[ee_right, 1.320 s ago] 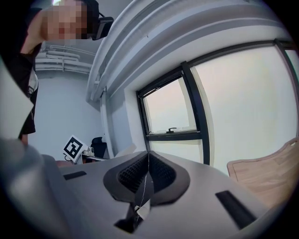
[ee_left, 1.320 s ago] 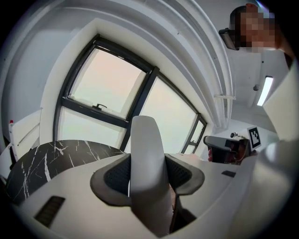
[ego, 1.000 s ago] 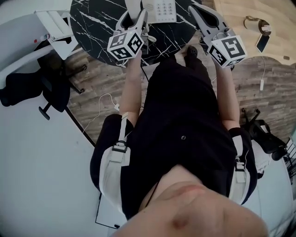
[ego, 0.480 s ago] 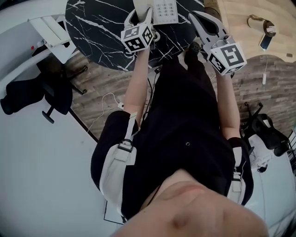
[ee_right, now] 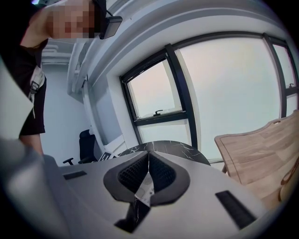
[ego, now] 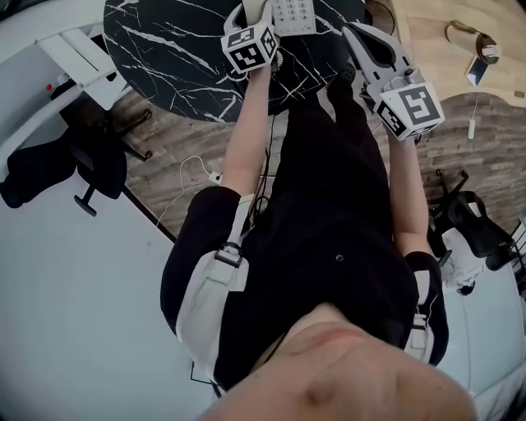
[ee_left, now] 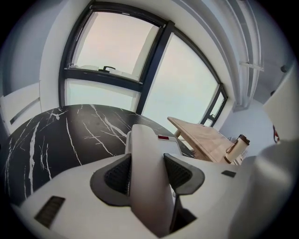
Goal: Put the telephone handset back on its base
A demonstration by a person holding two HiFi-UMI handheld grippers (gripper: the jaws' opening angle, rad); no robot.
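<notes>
The white telephone handset (ee_left: 148, 191) stands upright between the jaws of my left gripper (ee_left: 147, 161), which is shut on it. Just behind it on the black marble table (ee_left: 60, 135) sits the white telephone base (ee_left: 167, 141) with a small red strip. From the head view the left gripper (ego: 256, 15) is over the table, right beside the base's keypad (ego: 293, 11). My right gripper (ego: 352, 33) hovers at the table's near right edge. Its jaws (ee_right: 148, 161) are pressed together with nothing held.
A wooden table (ego: 436, 49) stands to the right with a cup (ego: 485, 51) on it. A black office chair (ego: 74, 164) and a white desk (ego: 78, 53) are on the left. Cables (ego: 197, 177) lie on the wood floor by the person's legs.
My left gripper has carried the handset forward over the table, up beside the base's keypad. The right gripper has stayed roughly in place at the table's edge.
</notes>
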